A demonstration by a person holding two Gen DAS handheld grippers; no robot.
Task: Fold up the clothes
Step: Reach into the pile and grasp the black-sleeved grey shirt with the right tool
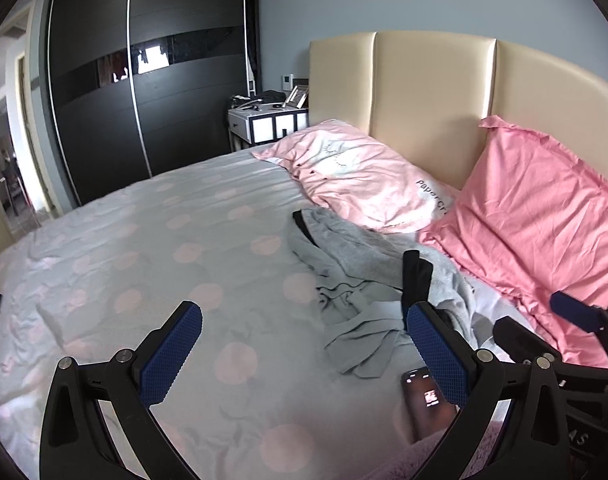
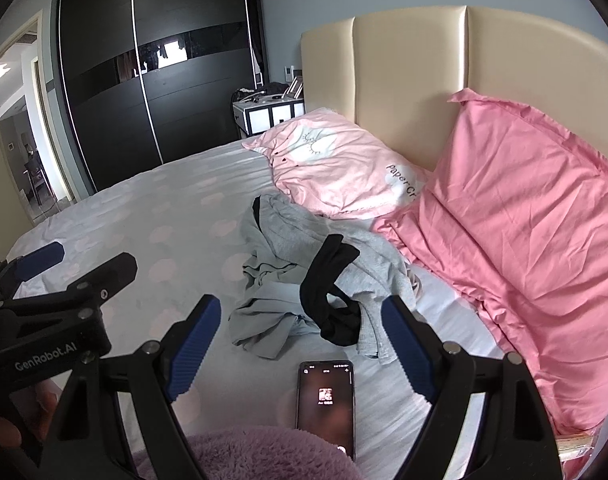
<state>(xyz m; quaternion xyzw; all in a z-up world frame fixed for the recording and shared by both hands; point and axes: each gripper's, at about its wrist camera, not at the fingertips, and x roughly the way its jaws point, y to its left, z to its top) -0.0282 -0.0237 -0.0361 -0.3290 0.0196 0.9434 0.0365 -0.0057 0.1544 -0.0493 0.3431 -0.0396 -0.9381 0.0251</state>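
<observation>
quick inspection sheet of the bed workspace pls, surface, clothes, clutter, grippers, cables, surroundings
surface: bed sheet, pale with pink dots, lightly wrinkled.
job's things: grey garment crumpled in a heap near the pillows, unfolded; black garment tangled on top of it.
clutter: phone with its screen lit, lying on the sheet in front of the heap; fluffy purple fabric at the near edge.
grippers: left hand-held gripper open, empty, above the sheet; right hand-held gripper open, empty, facing the heap.
cables: nothing seen.
surroundings: two pink pillows, cream headboard, bedside table, black wardrobe.
</observation>
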